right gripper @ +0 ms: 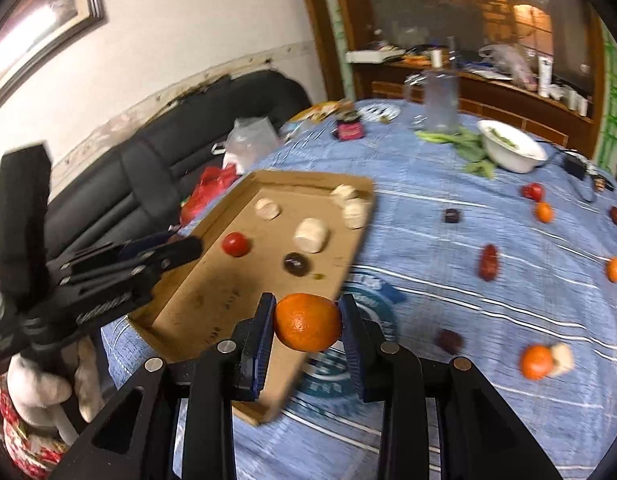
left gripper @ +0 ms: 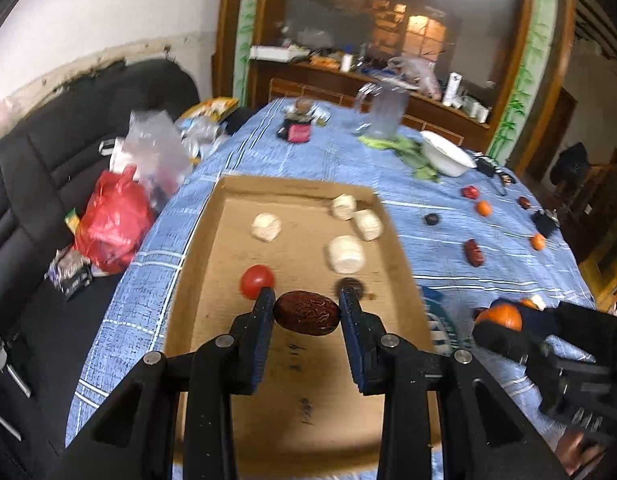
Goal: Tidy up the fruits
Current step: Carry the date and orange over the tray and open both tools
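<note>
The left hand-held gripper [left gripper: 307, 304] was clamped on a red date [left gripper: 307, 313] above the cardboard tray [left gripper: 196, 240]; the right hand-held gripper [right gripper: 307, 312] was clamped on a tangerine [right gripper: 307, 322] over the surface [right gripper: 468, 280]

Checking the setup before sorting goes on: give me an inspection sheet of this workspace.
Surface: table under a blue cloth.
Job's things: cardboard tray holding a tomato and white pieces; oranges and dates loose on the cloth.
Clutter: white bowl, greens, jug.
Grippers: left gripper shut on a date; right gripper shut on an orange.
Cables: nothing clearly seen.
Surroundings: black sofa, red bag.
</note>
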The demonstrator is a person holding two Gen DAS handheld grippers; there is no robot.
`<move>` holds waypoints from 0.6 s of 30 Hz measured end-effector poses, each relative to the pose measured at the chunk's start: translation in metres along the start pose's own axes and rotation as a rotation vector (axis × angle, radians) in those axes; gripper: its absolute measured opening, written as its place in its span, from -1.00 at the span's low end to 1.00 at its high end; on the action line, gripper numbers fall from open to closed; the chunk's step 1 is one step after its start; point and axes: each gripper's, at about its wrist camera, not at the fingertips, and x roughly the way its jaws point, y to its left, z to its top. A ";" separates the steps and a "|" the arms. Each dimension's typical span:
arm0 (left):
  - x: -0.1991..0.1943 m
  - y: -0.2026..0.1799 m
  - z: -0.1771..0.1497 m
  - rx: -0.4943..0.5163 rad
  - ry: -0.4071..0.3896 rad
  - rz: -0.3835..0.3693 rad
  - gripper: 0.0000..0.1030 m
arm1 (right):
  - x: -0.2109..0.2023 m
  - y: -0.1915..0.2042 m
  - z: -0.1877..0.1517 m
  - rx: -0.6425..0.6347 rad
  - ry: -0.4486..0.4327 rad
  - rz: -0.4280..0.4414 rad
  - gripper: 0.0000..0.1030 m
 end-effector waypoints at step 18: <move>0.079 0.035 0.008 -0.055 0.200 0.056 -0.38 | 0.118 0.018 0.017 -0.068 0.202 -0.002 -0.31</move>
